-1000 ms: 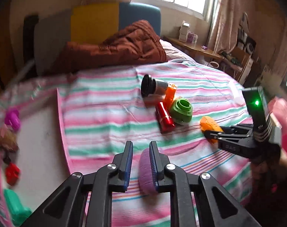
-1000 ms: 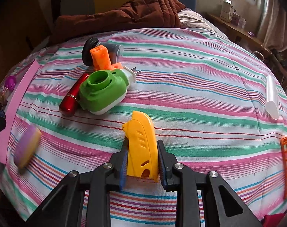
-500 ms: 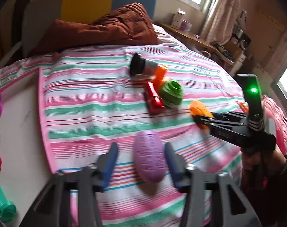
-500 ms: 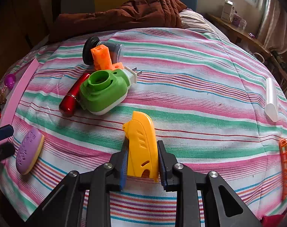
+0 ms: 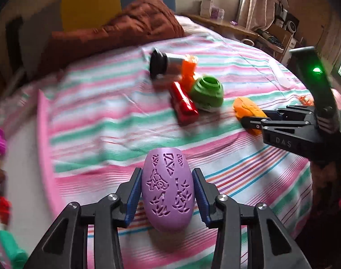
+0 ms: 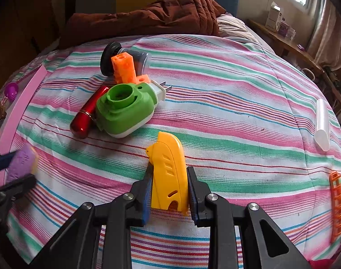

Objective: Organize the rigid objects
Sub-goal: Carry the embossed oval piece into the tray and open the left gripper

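- Over at the left edge of the striped bedspread [image 6: 215, 94], the left gripper [image 5: 167, 192] has its jaws either side of a purple oval case [image 5: 167, 190] with cut-out patterns; the jaws have just been closing, and the blue pads now sit against the case's two long sides.
- That purple case lies near the bedspread's pink border, well apart from the cluster further up the bed.
- Next along, the cluster: a red metallic tube [image 6: 88, 112] lies touching a green plug-in device [image 6: 125, 109] whose white prongs point right.
- Just behind those, an orange block piece [image 6: 125, 70] leans against a clear jar with a black lid [image 6: 109, 59] lying on its side.
- Nearer the middle, the right gripper [image 6: 169, 190] is clamped on a yellow plastic cutter [image 6: 168, 174], its pads pressing both flat sides, the rounded tip pointing up the bed.
- Farther right, a white tube [image 6: 322, 123] lies alone on the stripes.
- At the far right edge, an orange ladder-like piece [image 6: 337, 204] lies partly out of view.
- Behind everything, a brown quilt [image 6: 152, 13] is bunched at the head of the bed.
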Demonstrator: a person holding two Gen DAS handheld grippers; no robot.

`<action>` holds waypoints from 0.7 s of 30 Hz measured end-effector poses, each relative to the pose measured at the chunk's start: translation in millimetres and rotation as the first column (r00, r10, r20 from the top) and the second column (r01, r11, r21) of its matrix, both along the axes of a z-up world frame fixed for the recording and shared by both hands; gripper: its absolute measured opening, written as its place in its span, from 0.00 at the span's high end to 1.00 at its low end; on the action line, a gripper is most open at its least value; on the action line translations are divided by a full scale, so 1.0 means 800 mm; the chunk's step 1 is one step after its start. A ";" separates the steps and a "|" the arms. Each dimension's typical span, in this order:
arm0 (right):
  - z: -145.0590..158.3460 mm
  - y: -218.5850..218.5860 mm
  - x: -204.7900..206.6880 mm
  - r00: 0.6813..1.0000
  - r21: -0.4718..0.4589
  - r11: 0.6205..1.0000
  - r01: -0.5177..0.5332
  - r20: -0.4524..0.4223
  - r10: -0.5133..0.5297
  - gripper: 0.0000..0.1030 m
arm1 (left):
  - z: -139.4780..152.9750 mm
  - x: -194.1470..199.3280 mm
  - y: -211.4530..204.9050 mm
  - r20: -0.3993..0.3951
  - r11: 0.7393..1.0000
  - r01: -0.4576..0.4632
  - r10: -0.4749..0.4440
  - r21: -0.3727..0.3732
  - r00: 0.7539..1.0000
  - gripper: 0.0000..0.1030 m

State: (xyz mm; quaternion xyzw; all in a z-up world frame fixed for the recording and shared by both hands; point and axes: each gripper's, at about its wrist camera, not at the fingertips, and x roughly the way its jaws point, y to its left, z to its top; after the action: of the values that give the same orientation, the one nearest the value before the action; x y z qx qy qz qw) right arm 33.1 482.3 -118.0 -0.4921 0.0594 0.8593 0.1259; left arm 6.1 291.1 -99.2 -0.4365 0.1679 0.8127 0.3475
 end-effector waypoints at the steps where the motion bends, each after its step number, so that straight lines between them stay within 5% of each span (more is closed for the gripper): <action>1: 0.000 -0.001 0.000 1.000 0.002 1.000 -0.001 -0.001 0.001 0.73 | 0.010 0.002 -0.011 -0.013 1.000 -0.005 0.005 0.019 1.000 0.57; 12: -0.001 -0.009 0.007 1.000 0.035 0.999 -0.004 -0.030 0.005 0.73 | 0.088 -0.035 -0.121 -0.148 0.968 -0.237 0.248 0.085 0.957 0.57; 16: -0.001 -0.010 0.008 0.999 0.037 0.999 -0.002 -0.037 0.003 0.73 | 0.095 -0.053 -0.158 -0.120 0.946 -0.304 0.317 0.116 0.941 0.57; 21: -0.001 -0.014 0.010 0.999 0.042 0.999 0.004 -0.039 -0.003 0.73 | 0.080 -0.089 -0.208 0.042 0.906 -0.386 0.385 0.172 0.922 0.57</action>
State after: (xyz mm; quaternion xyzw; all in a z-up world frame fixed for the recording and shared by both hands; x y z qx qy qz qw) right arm 41.4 471.0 -118.9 -0.4725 0.0447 0.8696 0.1365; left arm -64.7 124.9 -35.2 -0.4315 0.0044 0.8753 0.2183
